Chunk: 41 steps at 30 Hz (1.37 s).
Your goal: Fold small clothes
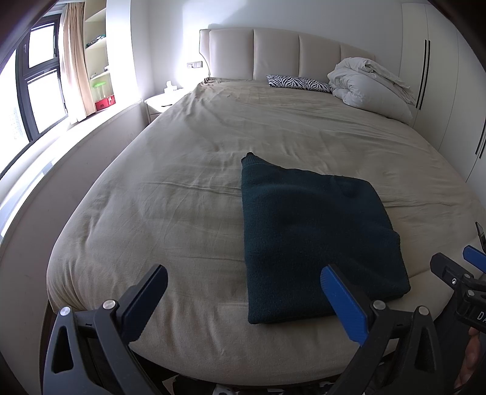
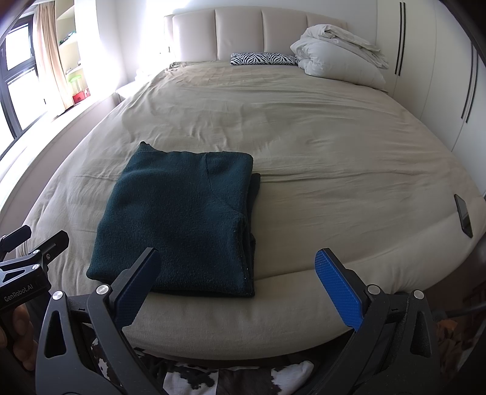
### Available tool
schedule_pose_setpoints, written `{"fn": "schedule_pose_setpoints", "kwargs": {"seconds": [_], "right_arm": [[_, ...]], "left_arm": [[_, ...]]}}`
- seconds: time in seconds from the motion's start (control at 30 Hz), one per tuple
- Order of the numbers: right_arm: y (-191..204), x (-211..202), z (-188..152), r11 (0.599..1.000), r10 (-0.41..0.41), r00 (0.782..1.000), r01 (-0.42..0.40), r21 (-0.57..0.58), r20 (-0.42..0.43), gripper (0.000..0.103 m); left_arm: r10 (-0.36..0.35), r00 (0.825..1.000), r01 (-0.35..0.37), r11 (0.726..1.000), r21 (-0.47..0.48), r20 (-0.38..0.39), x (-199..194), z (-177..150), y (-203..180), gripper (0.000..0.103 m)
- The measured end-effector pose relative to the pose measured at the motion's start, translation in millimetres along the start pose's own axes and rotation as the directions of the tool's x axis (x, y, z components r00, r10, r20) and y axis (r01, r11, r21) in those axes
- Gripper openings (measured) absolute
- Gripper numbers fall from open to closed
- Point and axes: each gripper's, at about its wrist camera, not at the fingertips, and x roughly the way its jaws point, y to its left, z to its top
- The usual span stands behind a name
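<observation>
Nearest the cameras, the left tongs [image 1: 243,291] and the right tongs [image 2: 238,273] both stand wide apart and grip nothing, hanging just off the foot of the bed. Between them, close to the near edge, lies the dark green knitted garment [image 2: 182,218], folded into a thick, roughly rectangular stack; one corner at the far left pokes out past the rest, and lower layers show along the right side. By the look of it, this piece's fold is essentially complete. The next move probably calls for either tucking that stray corner and squaring the layers, or lifting the stack aside from underneath so it does not slump open.

The bed [image 2: 303,136] carries a beige, lightly creased sheet. A dark phone [image 2: 463,215] lies at its right edge, well apart from the garment. Farther back are a zebra-print pillow [image 2: 262,58] and a bundled white duvet [image 2: 337,56] against the padded cream headboard [image 2: 237,29]. White wardrobe doors line the right, a curtained window the left.
</observation>
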Motion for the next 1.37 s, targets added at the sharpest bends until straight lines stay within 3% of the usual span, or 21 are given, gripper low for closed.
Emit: {"fn": "schedule_pose_setpoints", "kwargs": {"seconds": [1.37], "right_arm": [[-2.5, 0.5, -0.4, 1.0, 0.003, 1.0, -0.003, -0.003, -0.004, 0.103]], "left_arm": [[0.008, 1.0, -0.008, 1.0, -0.006, -0.005, 2.3, -5.1, 2.2, 0.103]]}}
